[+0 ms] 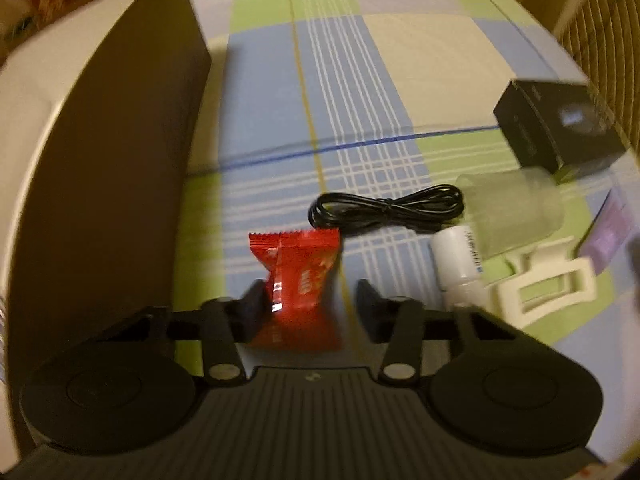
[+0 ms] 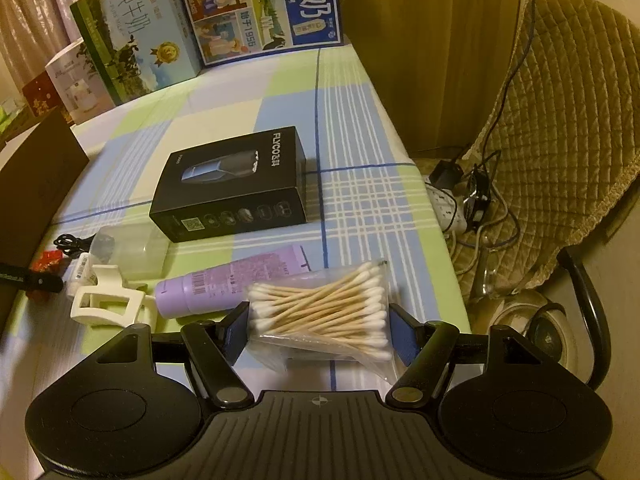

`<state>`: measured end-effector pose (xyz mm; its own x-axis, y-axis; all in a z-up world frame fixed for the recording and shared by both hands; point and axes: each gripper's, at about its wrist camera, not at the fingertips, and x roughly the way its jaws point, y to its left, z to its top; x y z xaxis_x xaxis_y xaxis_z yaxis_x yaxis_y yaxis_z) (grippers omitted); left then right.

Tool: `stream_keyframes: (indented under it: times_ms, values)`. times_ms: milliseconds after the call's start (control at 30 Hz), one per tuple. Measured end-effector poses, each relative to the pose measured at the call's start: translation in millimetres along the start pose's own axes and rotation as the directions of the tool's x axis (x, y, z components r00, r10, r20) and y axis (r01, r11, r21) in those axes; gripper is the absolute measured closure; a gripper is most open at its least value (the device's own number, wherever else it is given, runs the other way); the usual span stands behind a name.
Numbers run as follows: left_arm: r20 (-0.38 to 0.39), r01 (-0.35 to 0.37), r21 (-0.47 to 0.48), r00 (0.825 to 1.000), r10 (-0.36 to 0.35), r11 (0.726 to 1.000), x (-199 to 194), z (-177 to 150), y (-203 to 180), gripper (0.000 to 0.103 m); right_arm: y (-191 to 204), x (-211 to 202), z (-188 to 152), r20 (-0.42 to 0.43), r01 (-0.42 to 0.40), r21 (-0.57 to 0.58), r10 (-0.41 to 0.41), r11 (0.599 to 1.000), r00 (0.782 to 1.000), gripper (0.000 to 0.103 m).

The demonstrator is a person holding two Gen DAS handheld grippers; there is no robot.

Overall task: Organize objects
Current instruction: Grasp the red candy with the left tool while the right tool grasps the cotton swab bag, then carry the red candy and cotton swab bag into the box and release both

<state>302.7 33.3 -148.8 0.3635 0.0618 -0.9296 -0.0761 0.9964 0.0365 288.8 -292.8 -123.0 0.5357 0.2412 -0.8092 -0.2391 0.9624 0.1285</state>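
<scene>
**Two grippers over a checked tablecloth, each with something between its jaws**

The left gripper points down at a red candy wrapper that lies between its jaws. The left pad touches the wrapper's side; a gap of cloth shows between the wrapper and the right pad, so the jaws stand partly open and are not clamped on it. Just beyond the wrapper lies a coiled black cable. To the right of it are a small white bottle, a frosted clear cup on its side, and a cream hair claw clip, all close together. A brown cardboard box stands at the left edge of the table.

The right gripper has a clear bag of cotton swabs between its jaws, with both blue pads against the bag's sides in a hold. Just beyond the bag lies a purple tube on its side, and further back a black shaver box lies flat. Milk cartons stand at the far end of the table, and a chair with a quilted cover stands to the right
</scene>
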Motion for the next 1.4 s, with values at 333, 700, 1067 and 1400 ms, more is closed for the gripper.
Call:
stream_keyframes:
  times_ms: [333, 700, 1067, 1400]
  values:
    - [0.026, 0.001, -0.066, 1.000, 0.000, 0.998, 0, -1, 8, 0.079, 4, -6, 1, 0.016, -0.007, -0.012, 0.007, 1.000, 1.000, 0.035]
    - [0.104, 0.091, -0.087, 0.991, -0.082, 0.992, -49, -17, 8, 0.081, 29, -31, 12, 0.083, -0.053, -0.044, 0.057, 0.998, 0.995, 0.035]
    - [0.245, 0.149, -0.087, 0.961, -0.124, 0.985, -121, -24, 32, 0.081, 104, -53, 27, 0.139, -0.156, -0.164, 0.179, 0.974, 0.974, 0.035]
    - [0.319, 0.135, -0.128, 0.944, -0.088, 0.982, -158, -35, 89, 0.080, 197, -56, 40, 0.147, -0.275, -0.284, 0.325, 0.919, 0.934, 0.035]
